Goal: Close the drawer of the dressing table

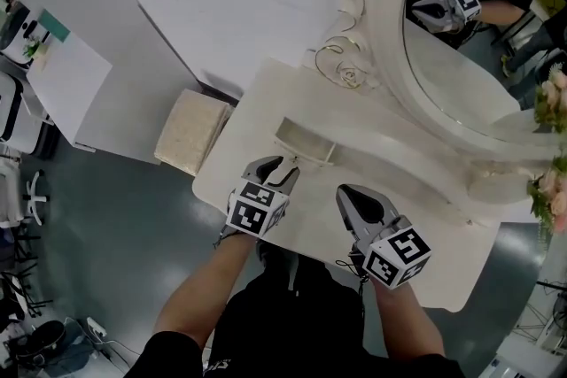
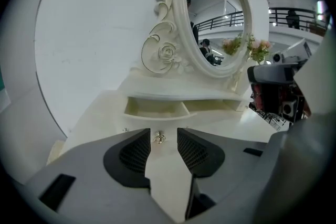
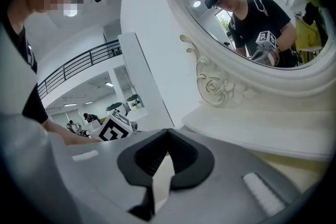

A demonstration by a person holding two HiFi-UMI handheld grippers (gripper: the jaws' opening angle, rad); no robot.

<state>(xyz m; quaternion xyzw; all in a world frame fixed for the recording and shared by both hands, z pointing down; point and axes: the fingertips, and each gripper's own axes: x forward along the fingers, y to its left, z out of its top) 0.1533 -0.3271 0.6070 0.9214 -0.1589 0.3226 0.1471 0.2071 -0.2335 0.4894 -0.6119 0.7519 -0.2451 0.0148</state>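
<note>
**Left tongs spread at the knob, right tongs closed**

The grey left gripper (image 2: 164,136) has its jaws wide apart. A small brass knob (image 2: 159,138) shows between the tips, touching neither pad. Just beyond it stands the open cream drawer (image 2: 155,107). The right gripper (image 3: 167,136), beside the left one, is pressed together and empty.

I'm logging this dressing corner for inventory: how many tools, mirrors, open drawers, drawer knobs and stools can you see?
tools: 2, left tool and right tool
mirror: 1
open drawer: 1
drawer knob: 1
stool: 1
Total: 6
</note>
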